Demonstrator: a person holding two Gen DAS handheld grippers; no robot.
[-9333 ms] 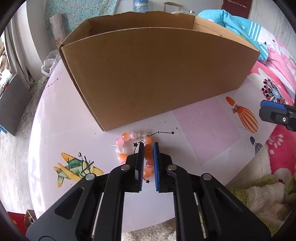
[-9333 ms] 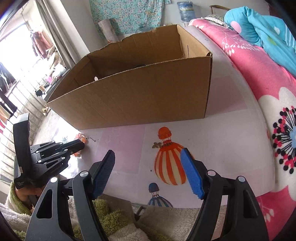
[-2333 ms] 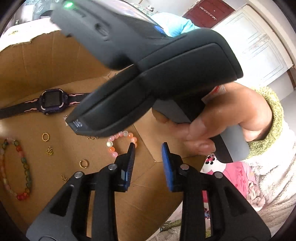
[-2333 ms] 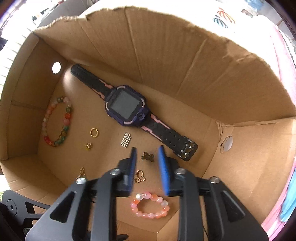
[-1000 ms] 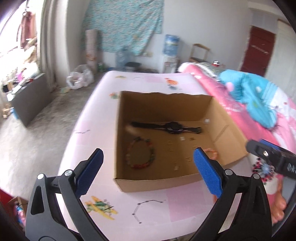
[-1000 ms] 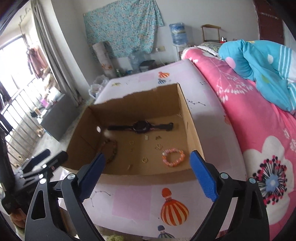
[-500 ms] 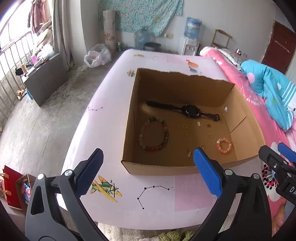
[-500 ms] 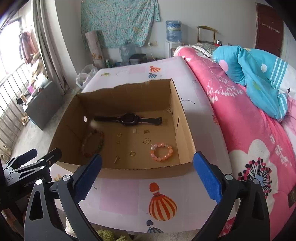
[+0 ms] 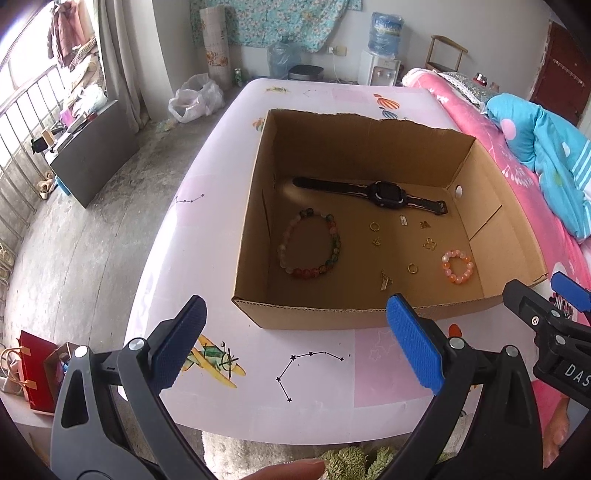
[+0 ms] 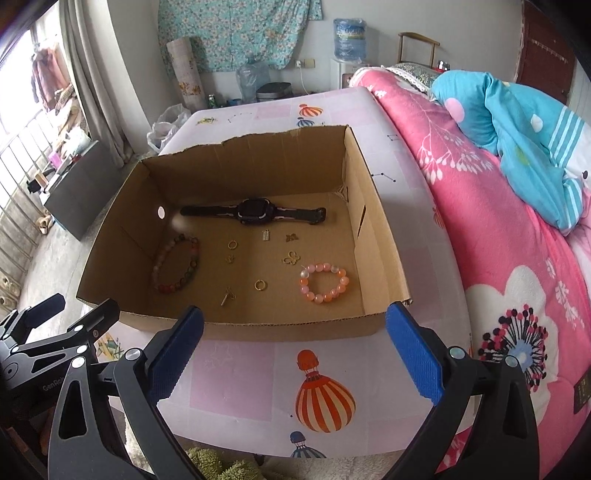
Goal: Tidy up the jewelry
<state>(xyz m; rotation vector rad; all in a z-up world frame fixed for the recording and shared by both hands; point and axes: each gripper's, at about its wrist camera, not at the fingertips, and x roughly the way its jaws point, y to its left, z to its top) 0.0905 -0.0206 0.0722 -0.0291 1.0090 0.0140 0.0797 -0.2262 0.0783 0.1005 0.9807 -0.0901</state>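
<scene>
Left gripper (image 9: 295,345): fingers spread wide, empty, above the table's near edge.
Right gripper (image 10: 295,347): likewise spread wide, empty.
Cardboard box (image 10: 380,236): open, on the pink table (image 9: 207,206).
Pink-orange bracelet (image 10: 324,282): box floor, near right corner.
Watch (image 10: 255,212): along the far wall.
Multicolour bracelet (image 9: 309,247): left side.
Gold charms (image 10: 291,257): scattered between the bracelets.

A lived-in home bedroom. A bed (image 10: 480,206) with a pink floral cover and blue quilt (image 10: 517,122) stands beside the desk (image 10: 258,380). Water bottles (image 10: 349,35) and a flowered cloth (image 10: 236,33) line the wall.
</scene>
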